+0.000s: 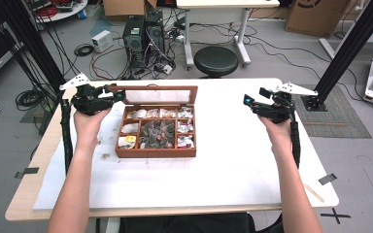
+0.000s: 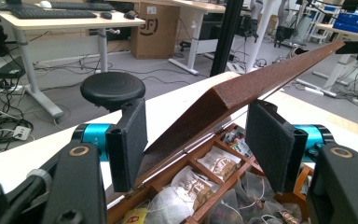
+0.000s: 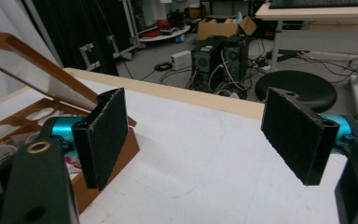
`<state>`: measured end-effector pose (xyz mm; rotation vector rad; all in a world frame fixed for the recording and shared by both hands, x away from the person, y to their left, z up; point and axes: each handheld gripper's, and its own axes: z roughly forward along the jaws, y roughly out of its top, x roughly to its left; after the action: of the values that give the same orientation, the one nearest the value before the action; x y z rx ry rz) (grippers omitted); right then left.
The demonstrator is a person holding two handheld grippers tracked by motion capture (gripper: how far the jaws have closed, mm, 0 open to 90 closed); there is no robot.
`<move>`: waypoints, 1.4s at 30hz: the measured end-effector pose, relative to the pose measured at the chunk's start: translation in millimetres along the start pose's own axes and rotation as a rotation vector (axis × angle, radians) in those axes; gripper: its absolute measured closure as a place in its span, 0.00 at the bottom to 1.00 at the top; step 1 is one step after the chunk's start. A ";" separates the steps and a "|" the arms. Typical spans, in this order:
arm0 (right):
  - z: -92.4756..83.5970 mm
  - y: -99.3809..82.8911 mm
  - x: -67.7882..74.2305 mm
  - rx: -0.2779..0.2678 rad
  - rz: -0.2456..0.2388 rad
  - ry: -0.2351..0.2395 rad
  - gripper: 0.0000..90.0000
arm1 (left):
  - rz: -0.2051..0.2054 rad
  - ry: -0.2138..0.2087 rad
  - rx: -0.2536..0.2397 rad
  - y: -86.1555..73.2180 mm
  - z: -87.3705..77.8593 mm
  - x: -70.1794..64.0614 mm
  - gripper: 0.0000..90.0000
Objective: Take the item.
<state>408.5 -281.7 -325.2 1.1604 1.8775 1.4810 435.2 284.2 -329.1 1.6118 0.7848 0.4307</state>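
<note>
Left gripper (image 2: pixel 196 144): jaws set apart astride the raised lid (image 2: pixel 242 91) of the wooden tea box (image 1: pixel 156 152), pads not seen pressing it. The box stands on the white table (image 1: pixel 213 170), left of centre, compartments filled with tea bags (image 2: pixel 193 186); their printing is too blurred to read. Right gripper (image 3: pixel 200 140): jaws wide apart, nothing between them, held over bare table to the box's right. Beyond: black stool (image 1: pixel 216 59), computer towers (image 1: pixel 143 36), a cardboard carton (image 2: pixel 154 28) marked "SF".

Glossy wooden box (image 1: pixel 156 152) – rough-grained lid (image 2: pixel 242 91) – matt white table (image 1: pixel 223 165)
</note>
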 end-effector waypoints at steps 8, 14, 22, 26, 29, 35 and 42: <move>3.9 9.5 25.5 0.008 -0.034 0.104 0.28 | 0.000 0.000 0.003 0.1 -0.2 -0.7 0.44; 1.7 16.6 56.2 -0.005 -0.094 0.166 0.33 | -0.008 -0.007 -0.003 -1.2 -0.1 0.0 0.43; 4.8 20.4 95.4 0.021 -0.133 0.247 0.33 | -0.011 -0.006 -0.001 -2.6 -1.1 -0.7 0.43; 5.2 20.0 114.0 0.029 -0.149 0.266 0.33 | -0.014 -0.006 -0.005 -2.6 -0.7 -0.7 0.43; 5.0 19.3 127.2 0.037 -0.162 0.269 0.33 | -0.015 -0.007 -0.006 -2.7 -0.5 -0.4 0.43; 9.3 17.2 148.4 0.067 -0.168 0.267 0.33 | -0.016 -0.006 -0.006 -3.5 -0.8 -0.5 0.42; 22.7 13.0 172.4 0.106 -0.166 0.288 0.33 | -0.017 -0.009 -0.006 -3.7 -0.9 -0.5 0.42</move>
<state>339.9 -123.8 -297.3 0.8456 2.2089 1.5363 433.4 284.6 -332.4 1.5996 0.7894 0.4131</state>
